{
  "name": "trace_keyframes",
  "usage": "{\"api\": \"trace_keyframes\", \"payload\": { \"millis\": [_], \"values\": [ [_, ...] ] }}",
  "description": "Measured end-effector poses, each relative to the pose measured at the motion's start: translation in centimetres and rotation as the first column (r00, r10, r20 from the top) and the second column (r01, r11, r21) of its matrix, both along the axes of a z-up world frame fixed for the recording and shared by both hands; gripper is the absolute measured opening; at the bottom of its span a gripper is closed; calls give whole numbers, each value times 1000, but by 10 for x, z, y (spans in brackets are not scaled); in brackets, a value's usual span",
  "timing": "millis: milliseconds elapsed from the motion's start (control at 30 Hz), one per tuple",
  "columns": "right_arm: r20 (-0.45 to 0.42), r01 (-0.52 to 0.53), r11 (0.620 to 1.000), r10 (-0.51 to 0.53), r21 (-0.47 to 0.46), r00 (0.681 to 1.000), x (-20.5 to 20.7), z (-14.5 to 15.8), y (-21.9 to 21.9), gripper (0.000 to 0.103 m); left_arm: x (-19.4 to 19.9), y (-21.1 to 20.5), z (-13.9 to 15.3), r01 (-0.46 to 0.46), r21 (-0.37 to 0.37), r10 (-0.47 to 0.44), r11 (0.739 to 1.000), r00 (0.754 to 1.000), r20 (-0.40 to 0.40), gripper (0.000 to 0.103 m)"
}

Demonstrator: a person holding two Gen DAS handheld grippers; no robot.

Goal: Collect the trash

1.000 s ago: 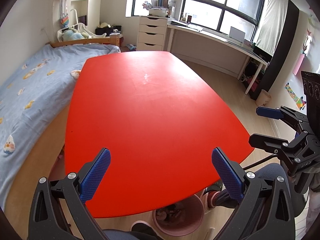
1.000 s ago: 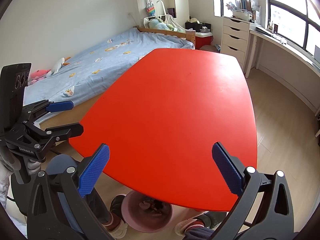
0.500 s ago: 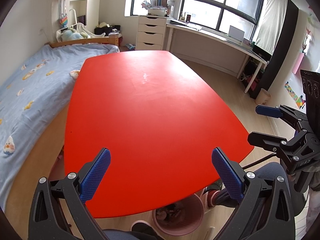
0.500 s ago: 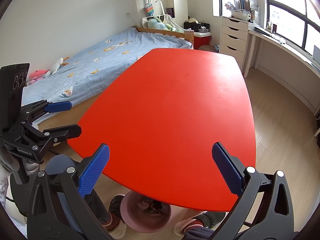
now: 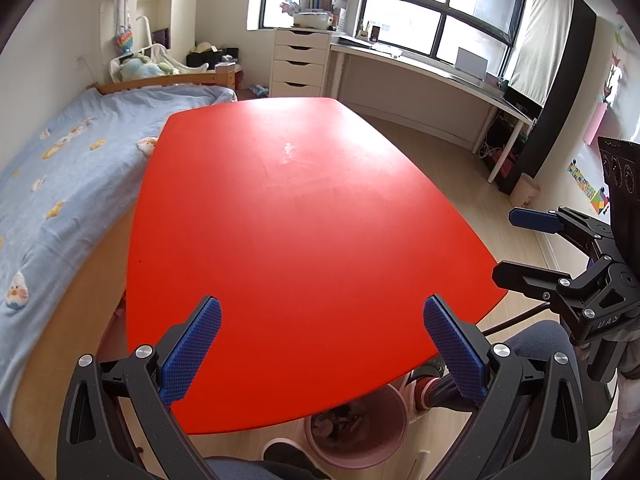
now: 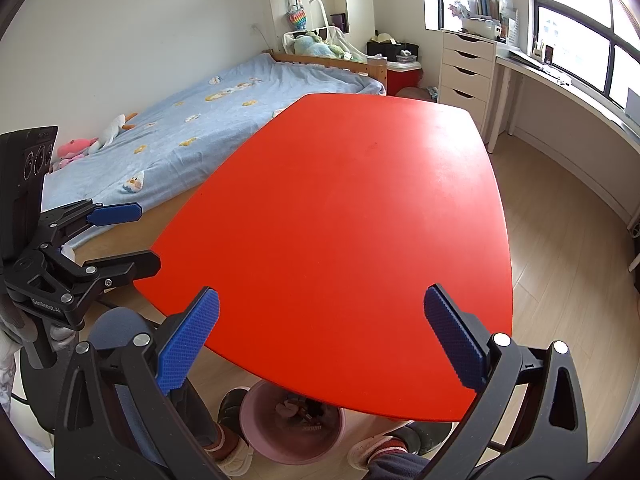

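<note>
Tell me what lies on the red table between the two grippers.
Nothing: the red table is bare between the left gripper and the right gripper, in both wrist views.

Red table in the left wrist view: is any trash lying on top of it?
No. The red table shows only bare surface, while scraps sit in the pink bin on the floor beneath its near edge.
</note>
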State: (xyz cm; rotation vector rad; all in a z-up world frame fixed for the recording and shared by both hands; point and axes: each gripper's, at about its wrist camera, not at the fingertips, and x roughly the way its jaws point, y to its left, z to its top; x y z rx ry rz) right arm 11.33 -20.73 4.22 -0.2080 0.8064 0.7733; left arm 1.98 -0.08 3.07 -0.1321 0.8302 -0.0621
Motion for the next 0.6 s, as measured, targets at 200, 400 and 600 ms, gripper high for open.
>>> {"api": "trace_keyframes", "payload": {
  "millis": [200, 400, 600],
  "values": [
    [0, 0, 1000, 0, 0, 1000, 0, 0, 0, 100, 0, 1, -1, 2, 3, -2, 1000, 1000, 0, 97],
    [-1, 0, 1000, 0, 0, 1000, 1, 0, 0, 100, 1, 1, -1, 5, 11, -5, 1000, 1000, 3, 97],
    [-1, 0, 1000, 0, 0, 1000, 1, 1, 0, 100, 3, 0, -1, -12, 34, 12, 999, 1000, 5, 97]
  ]
}}
